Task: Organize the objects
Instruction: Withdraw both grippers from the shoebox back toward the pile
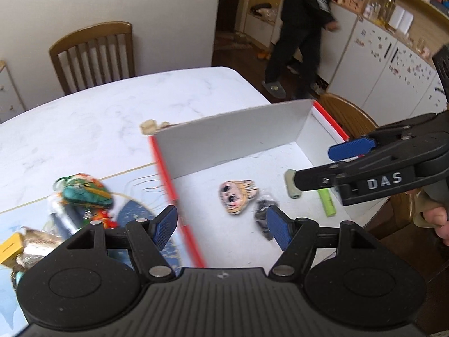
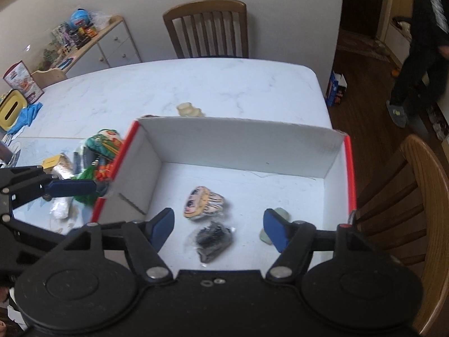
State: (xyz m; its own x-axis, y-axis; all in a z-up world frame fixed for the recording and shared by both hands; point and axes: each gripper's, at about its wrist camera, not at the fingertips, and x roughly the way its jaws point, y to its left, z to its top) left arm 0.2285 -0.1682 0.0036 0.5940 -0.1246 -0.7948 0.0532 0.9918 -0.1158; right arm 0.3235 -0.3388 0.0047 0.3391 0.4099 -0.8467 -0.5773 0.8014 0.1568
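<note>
Both grippers over the box, nothing held.
Left gripper (image 1: 221, 226) & right gripper (image 2: 217, 229) have jaws apart (both empty). Red-edged box (image 2: 238, 146) at the table's (image 2: 168, 84) near right corner holds a doll-face toy (image 2: 202, 203), black packet (image 2: 213, 241), green tube (image 1: 327, 202).

Box (image 2: 247, 146): matt white cardboard walls, red-edged rims. Inside the box, a black item (image 2: 214, 238) sits in a clear glossy plastic bag; beside it a face-printed pouch (image 2: 203, 203) looks soft, cloth-like. Table (image 2: 196, 84) under the box: smooth white marble-look top, slight sheen. Chair (image 2: 207, 28) behind the box: varnished wood. Right gripper (image 2: 219, 229): matt black plastic, ribbed blue pads (image 2: 273, 230), bright metal pivots.
</note>
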